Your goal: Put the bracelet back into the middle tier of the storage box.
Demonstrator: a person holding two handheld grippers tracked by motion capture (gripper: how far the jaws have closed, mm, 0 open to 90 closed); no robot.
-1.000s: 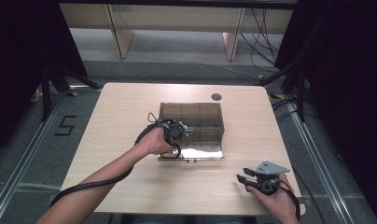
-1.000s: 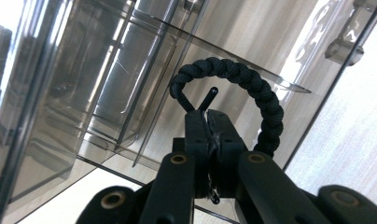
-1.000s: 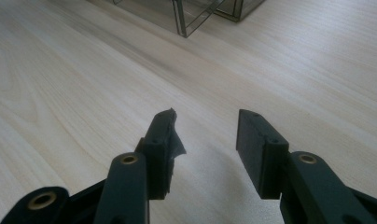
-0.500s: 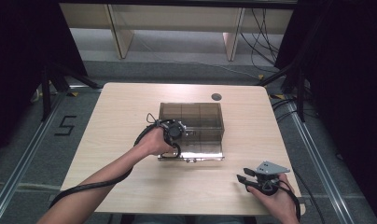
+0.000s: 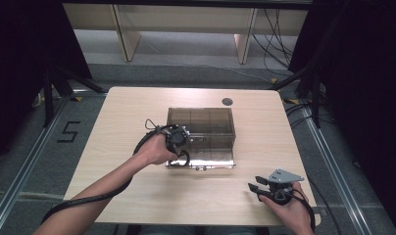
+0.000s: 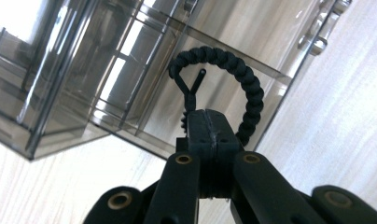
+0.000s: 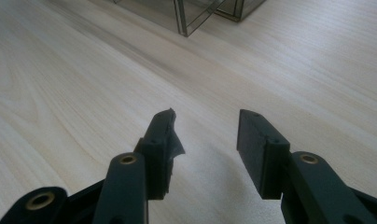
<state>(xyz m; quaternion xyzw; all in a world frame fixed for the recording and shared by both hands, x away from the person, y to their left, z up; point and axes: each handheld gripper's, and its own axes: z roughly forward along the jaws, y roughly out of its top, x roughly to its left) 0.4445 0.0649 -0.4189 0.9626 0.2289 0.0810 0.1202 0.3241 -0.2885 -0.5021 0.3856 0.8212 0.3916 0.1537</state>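
Note:
A smoky clear compartment box [image 5: 206, 125] stands in the middle of the wooden table, its lid folded down toward me. At the box's front left corner my left gripper [image 5: 179, 137] is shut on a black braided cord bracelet [image 6: 245, 77]. In the left gripper view the closed pads [image 6: 198, 128] pinch the bracelet's thin loop end, and the braid arcs up in front of the box wall [image 6: 107, 70]. Near the table's front right edge, my right gripper [image 5: 255, 189] is open just above the wood. Nothing lies between its fingers [image 7: 161, 135], and a corner of the box [image 7: 186, 16] lies far ahead.
A dark round grommet [image 5: 227, 102] sits in the table behind the box. Bare wood [image 5: 112, 127] lies left of the box and in front of it. The left gripper's cable [image 5: 88, 200] trails off the front left edge. Wooden shelving stands beyond the table.

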